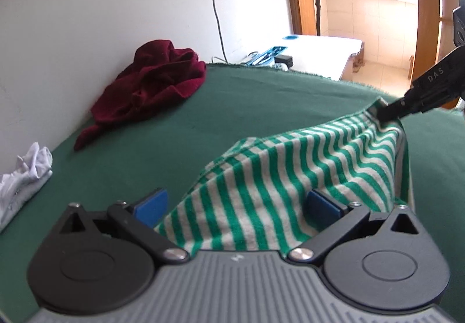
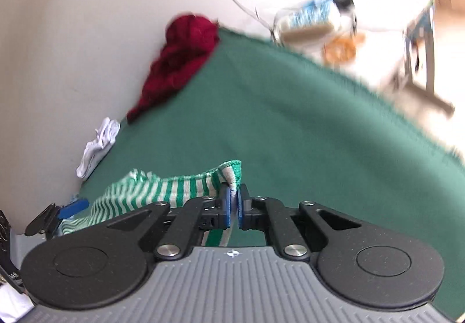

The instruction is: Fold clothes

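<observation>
"DAS" on right hand-held gripper (image 1: pixel 385 113)

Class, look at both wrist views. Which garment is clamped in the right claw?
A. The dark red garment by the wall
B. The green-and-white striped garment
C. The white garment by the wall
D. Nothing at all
B: the right claw is shut on the hem of the green-and-white striped garment, while the other garments lie untouched by the wall.
</observation>
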`<state>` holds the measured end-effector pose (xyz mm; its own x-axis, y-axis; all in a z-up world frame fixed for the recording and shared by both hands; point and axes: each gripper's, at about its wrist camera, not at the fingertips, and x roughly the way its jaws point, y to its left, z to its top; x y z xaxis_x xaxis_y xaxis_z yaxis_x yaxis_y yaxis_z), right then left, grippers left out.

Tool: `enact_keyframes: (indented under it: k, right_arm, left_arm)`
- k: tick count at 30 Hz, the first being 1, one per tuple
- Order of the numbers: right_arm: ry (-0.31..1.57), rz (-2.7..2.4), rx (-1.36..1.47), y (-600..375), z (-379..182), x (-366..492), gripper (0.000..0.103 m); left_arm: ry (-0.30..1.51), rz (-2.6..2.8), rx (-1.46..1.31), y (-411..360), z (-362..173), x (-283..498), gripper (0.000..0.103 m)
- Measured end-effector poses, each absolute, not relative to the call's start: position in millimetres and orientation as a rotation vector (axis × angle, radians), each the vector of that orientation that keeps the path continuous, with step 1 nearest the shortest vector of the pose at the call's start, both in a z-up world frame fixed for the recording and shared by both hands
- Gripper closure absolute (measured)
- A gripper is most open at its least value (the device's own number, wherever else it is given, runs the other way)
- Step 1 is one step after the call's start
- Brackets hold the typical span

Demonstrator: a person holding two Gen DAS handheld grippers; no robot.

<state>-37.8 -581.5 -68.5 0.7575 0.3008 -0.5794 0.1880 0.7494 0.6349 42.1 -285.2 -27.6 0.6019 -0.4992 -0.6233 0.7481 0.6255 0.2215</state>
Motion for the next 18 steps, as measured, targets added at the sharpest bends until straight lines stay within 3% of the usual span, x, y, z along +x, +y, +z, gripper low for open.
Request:
enact_keyframes:
  k: [3,4,6,13,18]
  right_arm:
    - [0.715,0.099,0.771,-584,-68,-45,0.087]
    - [0.706,0.112,0.781,-586,-66,-48,0.069]
    - [0.708,0.137,0.814,-589,-63,-56,0.048]
    - [0.723,0.175,0.932,-576,-79,-52,0.047]
    - [0.679,0.128,1.096,-580,-90,-37,0.047]
  left_arm:
    - [0.549,-0.738,0.503,-284,-25,41,0.001]
    - [0.551,-0.731,0.503,-282,-22,40,0.001]
    - [0.542,-0.712,0.502,-277,-14,35,0.001]
    - [0.506,-0.722,0.542,-280,1,-3,0.001]
    - [0.528,-0.882,0.523,-303,11,-43,0.007]
